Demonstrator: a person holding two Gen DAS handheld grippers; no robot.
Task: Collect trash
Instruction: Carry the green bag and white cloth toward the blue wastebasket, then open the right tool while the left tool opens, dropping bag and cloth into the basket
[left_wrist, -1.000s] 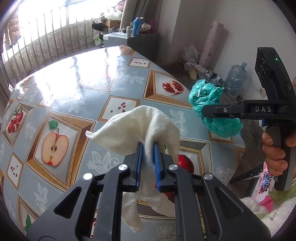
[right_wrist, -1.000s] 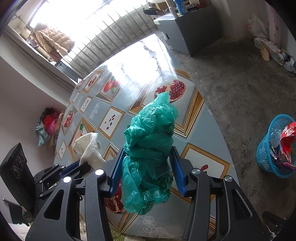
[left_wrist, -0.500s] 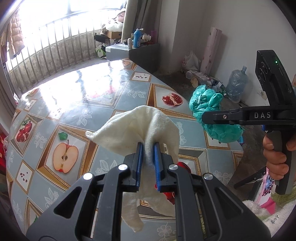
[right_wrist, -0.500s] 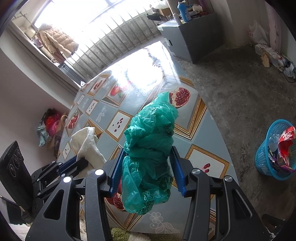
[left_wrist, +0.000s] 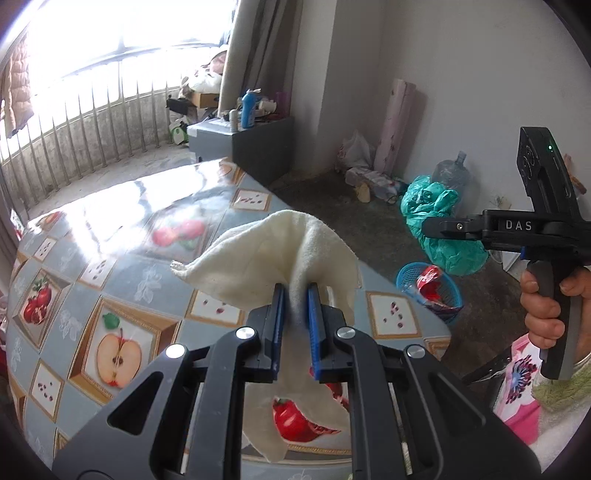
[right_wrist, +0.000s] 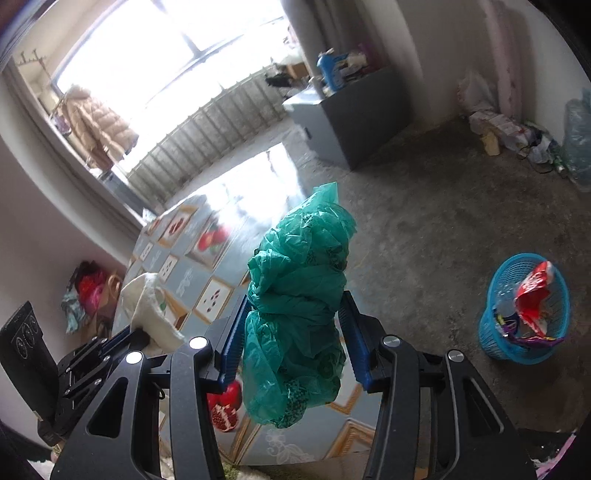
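The left gripper (left_wrist: 295, 306) has its jaws pinching a cream cloth (left_wrist: 266, 258), which bunches above them and hangs below, clear of the worktop (left_wrist: 122, 258). The right gripper (right_wrist: 293, 332), held by a hand (left_wrist: 546, 306), has its jaws pressed on either side of a crumpled green plastic bag (right_wrist: 299, 306); the bag stands up past the jaw tips and droops beneath them, over the worktop's near edge. The worktop is covered in a fruit-patterned cloth. Beyond the worktop's edge, on the bare floor (right_wrist: 424, 221), a blue basket (right_wrist: 524, 314) stands with red and other wrappers inside. Farther from the worktop, a grey cabinet (right_wrist: 354, 118) holds a blue bottle (right_wrist: 327, 68)
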